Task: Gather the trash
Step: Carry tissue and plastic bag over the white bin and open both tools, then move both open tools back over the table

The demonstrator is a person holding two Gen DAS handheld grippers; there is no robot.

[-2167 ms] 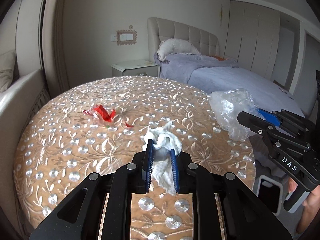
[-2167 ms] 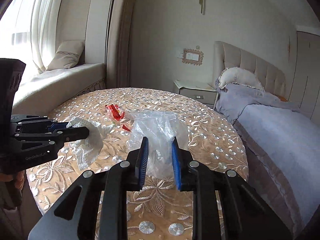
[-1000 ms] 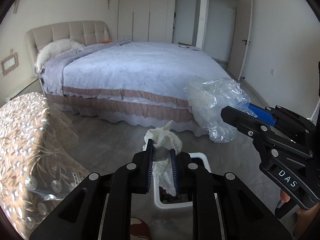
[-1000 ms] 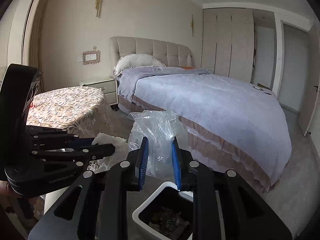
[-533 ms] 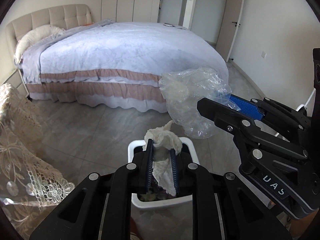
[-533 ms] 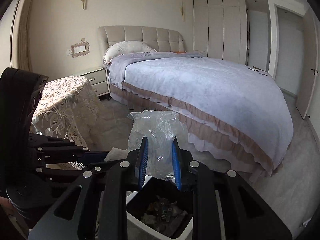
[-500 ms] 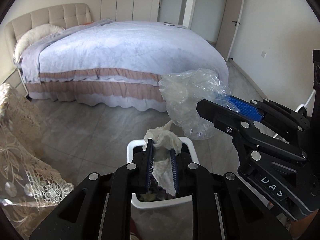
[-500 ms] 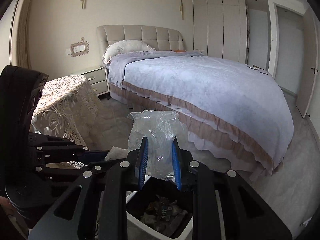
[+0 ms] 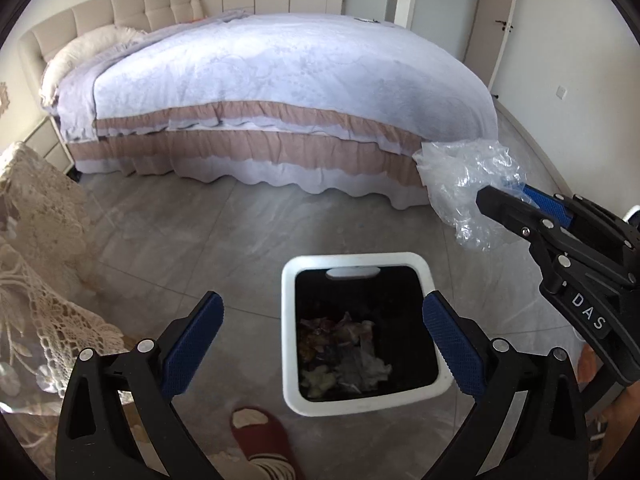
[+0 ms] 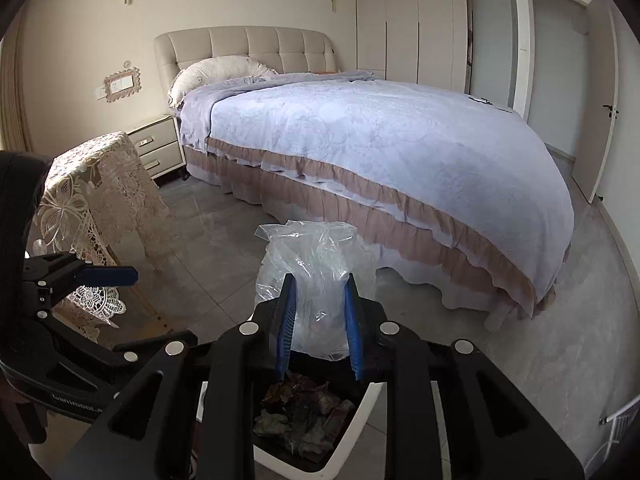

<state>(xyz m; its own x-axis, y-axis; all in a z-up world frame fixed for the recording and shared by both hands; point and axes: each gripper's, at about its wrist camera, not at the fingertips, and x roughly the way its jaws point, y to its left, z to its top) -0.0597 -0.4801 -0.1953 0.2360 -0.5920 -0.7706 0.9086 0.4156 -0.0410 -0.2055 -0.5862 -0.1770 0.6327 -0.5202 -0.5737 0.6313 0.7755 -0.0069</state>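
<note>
The trash bin (image 9: pixel 289 332), white-rimmed with a dark inside, stands on the grey tiled floor (image 9: pixel 200 240) and holds a heap of crumpled waste, among it a pale tissue (image 9: pixel 370 366). The left gripper (image 9: pixel 322 344) hangs right above the bin with its blue-padded jaws spread wide and nothing between them. A crumpled clear plastic bag (image 10: pixel 316 276) is pinched between the blue pads of the right gripper (image 10: pixel 319 320), which holds it in the air above the bin's far edge; the bag's lower end dangles just over the waste. In the left wrist view the bag (image 9: pixel 464 192) sits up and to the right of the bin. A bed (image 10: pixel 380 140) with a lilac cover lies beyond, and a lace tablecloth (image 9: pixel 36 248) hangs at the left. A red slipper (image 9: pixel 260 440) shows near the bin.
</note>
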